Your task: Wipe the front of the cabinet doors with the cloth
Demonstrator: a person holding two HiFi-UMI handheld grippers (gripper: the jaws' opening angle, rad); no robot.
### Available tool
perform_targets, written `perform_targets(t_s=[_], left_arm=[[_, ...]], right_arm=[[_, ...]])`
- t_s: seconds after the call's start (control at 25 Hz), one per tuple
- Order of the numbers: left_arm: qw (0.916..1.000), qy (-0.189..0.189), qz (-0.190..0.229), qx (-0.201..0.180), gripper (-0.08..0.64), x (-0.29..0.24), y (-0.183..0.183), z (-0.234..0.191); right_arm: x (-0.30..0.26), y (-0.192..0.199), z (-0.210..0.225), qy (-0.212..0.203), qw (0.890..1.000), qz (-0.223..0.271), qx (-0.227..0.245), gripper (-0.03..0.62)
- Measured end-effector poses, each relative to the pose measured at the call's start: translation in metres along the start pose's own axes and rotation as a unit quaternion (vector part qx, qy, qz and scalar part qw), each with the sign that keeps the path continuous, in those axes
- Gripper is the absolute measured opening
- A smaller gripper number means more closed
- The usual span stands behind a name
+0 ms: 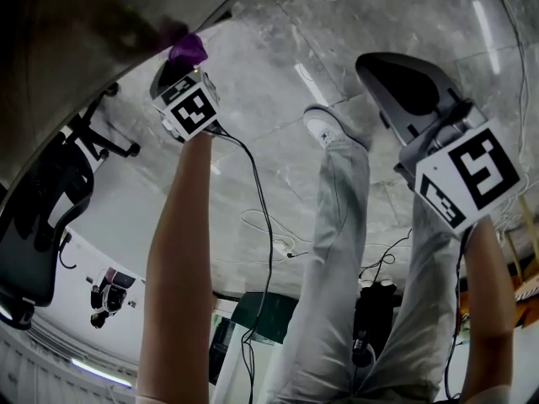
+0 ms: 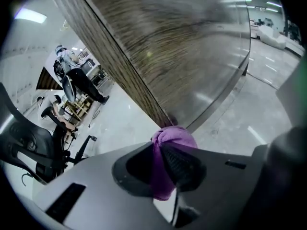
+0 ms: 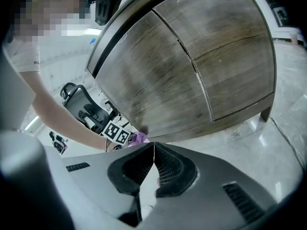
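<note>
At the foot of the cabinet point(image 1: 67, 49): the cloth point(image 2: 170, 145) meets the low corner of the wood-grain left door point(image 3: 144, 75), just above the floor point(image 3: 268, 143).
Cloth: purple and bunched into a wad. Its top bulges past the jaw tips and the rest hangs down between them.
Left gripper point(image 2: 163, 164): clamped on the cloth, jaws narrow with only the cloth between them.
Right gripper point(image 3: 154, 163): jaws together with tips touching and nothing between them. It is held apart from the cabinet, facing both doors.
Right door point(image 3: 230, 56): beside the left one, with a thin seam between them; neither gripper touches it.
Arm point(image 1: 181, 259): bare, stretched out to the left gripper.
Legs point(image 1: 337, 259): in light trousers, with a white shoe point(image 1: 324, 126) on the floor, between the two grippers in the head view.
Chair point(image 1: 38, 217): a black office chair to the left of the cabinet, well apart from the cloth.
Cables point(image 1: 265, 225): loose on the floor near the legs.
</note>
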State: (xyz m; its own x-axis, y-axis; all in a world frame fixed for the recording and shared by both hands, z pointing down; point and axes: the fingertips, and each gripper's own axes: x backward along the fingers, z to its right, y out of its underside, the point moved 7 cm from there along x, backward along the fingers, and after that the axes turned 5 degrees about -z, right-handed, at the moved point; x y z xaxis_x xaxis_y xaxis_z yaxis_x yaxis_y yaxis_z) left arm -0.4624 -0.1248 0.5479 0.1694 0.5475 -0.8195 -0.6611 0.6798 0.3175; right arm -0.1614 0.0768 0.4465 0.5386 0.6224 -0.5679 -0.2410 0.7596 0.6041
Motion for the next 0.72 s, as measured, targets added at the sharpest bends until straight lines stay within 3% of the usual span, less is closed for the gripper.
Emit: perform_targets(t_s=[0.16,0.32,0.52,0.72], left_arm=[[0.9996,0.018,0.005,-0.020,0.053,0.018,0.003,0.023],[0.9985,0.045,0.009,-0.031,0.054,0.036,-0.003,0.074],[0.9960,0.080,0.024,-0.033,0.053,0.053,-0.041,0.152],[0.9899,0.117,0.053,-0.059,0.053,0.060,-0.094,0.232]], right_arm=[[0.013,-0.002,0.006,-0.005,1.000,0.001,-0.001,0.028],[0.034,-0.001,0.023,-0.007,1.000,0.000,0.000,0.028],[0.073,0.001,0.056,-0.004,1.000,-0.008,0.002,0.028],[0.117,0.005,0.102,0.022,1.000,0.002,-0.010,0.028]])
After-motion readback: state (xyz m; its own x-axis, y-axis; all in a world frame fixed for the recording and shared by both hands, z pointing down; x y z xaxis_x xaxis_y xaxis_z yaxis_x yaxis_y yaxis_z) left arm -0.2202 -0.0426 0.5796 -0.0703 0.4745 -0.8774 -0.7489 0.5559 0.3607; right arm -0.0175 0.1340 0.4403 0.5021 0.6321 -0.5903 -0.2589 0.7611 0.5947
